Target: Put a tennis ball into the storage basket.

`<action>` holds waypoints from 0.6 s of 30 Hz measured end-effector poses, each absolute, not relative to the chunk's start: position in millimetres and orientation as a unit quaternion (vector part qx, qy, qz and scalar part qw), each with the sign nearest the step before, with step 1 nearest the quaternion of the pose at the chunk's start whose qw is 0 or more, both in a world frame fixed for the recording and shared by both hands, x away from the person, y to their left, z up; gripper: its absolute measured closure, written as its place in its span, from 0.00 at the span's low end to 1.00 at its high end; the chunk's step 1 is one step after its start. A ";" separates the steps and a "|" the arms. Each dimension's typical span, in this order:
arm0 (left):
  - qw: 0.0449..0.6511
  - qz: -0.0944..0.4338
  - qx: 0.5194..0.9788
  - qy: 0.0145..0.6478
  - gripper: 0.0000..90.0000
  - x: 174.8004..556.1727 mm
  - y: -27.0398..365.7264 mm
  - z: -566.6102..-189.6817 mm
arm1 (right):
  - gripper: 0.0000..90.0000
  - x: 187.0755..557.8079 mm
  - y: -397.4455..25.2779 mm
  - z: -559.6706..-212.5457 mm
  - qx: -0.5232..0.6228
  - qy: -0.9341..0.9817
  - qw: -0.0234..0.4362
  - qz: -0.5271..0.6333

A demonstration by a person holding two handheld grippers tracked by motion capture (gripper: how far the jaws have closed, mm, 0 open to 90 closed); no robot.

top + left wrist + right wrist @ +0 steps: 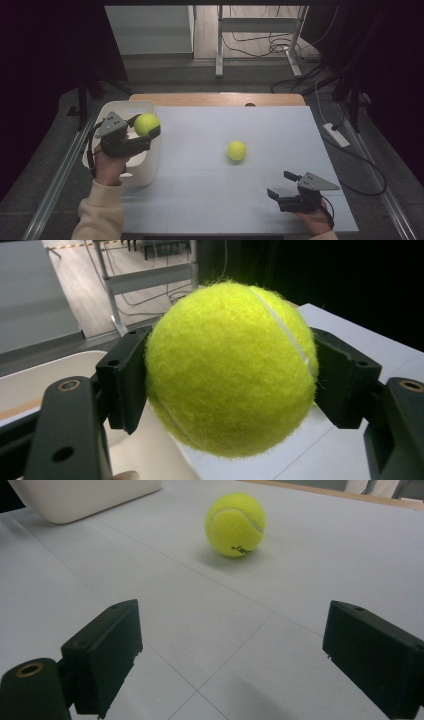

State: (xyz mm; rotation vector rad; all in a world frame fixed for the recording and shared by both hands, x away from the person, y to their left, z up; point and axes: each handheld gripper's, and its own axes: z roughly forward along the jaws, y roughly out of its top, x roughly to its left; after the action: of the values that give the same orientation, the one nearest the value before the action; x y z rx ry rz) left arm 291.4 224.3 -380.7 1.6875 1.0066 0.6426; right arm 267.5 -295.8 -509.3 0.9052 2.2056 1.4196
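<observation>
My left gripper (146,127) is shut on a yellow-green tennis ball (146,124) and holds it above the right rim of a white bin (116,106) at the table's left. In the left gripper view the held ball (231,371) sits clamped between both black jaws, with the bin (30,380) below and behind it. A second tennis ball (236,150) rests on the white tabletop near the middle. My right gripper (282,184) stands open low at the front right, apart from that ball. In the right gripper view the second ball (235,524) lies ahead of my right gripper (232,655), beyond the spread jaws.
The white board (280,130) covers a wooden table whose back edge (215,98) shows. A power strip (336,134) and cables lie on the floor at the right. Metal desk legs (219,40) stand behind. The bin's corner (85,497) shows far left in the right gripper view.
</observation>
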 end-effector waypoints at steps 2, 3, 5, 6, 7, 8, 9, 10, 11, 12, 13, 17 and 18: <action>0.508 0.267 0.703 0.420 0.29 294.2 225.9 -381.5 | 0.10 267.4 -294.6 -509.4 0.321 0.783 0.182 0.501; 0.506 0.267 0.704 0.422 0.30 295.7 226.6 -381.9 | 0.10 267.4 -294.3 -509.3 0.321 0.783 0.183 0.501; 0.505 0.265 0.702 0.427 0.29 299.5 229.3 -383.1 | 0.10 267.8 -293.9 -509.2 0.321 0.783 0.182 0.501; 0.505 0.265 0.702 0.427 0.29 299.5 229.3 -383.1 | 0.10 267.7 -293.8 -509.2 0.322 0.782 0.183 0.501; 0.506 0.260 0.700 0.432 0.29 301.7 231.8 -383.8 | 0.10 267.5 -293.8 -509.4 0.323 0.782 0.183 0.501; 0.506 0.260 0.700 0.432 0.29 301.7 231.8 -383.8 | 0.10 267.5 -293.8 -509.4 0.323 0.782 0.183 0.501; 0.506 0.260 0.697 0.436 0.29 303.4 233.8 -384.2 | 0.10 267.3 -294.0 -509.4 0.323 0.782 0.183 0.502; 0.505 0.260 0.696 0.439 0.29 304.1 234.8 -384.1 | 0.10 267.0 -294.4 -509.5 0.323 0.780 0.183 0.503; 0.504 0.261 0.695 0.441 0.29 305.2 236.2 -384.1 | 0.10 266.8 -294.5 -509.4 0.323 0.780 0.183 0.504; 0.503 0.260 0.695 0.443 0.29 306.2 237.6 -383.9 | 0.10 266.8 -294.9 -509.4 0.323 0.780 0.183 0.504; 0.504 0.259 0.693 0.445 0.29 307.5 238.8 -383.9 | 0.10 266.9 -295.2 -509.4 0.323 0.780 0.182 0.504; 0.493 0.257 0.693 0.459 0.29 314.3 243.2 -383.7 | 0.10 267.2 -295.9 -509.5 0.325 0.780 0.182 0.503; 0.492 0.256 0.693 0.461 0.29 315.8 244.0 -383.7 | 0.10 267.2 -295.9 -509.6 0.324 0.780 0.181 0.503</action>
State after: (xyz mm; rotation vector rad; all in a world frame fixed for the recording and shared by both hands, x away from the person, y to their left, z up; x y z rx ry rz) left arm 315.8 244.0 -383.7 1.6813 1.1194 0.6219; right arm 267.2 -295.9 -509.6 0.9163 2.2034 1.4203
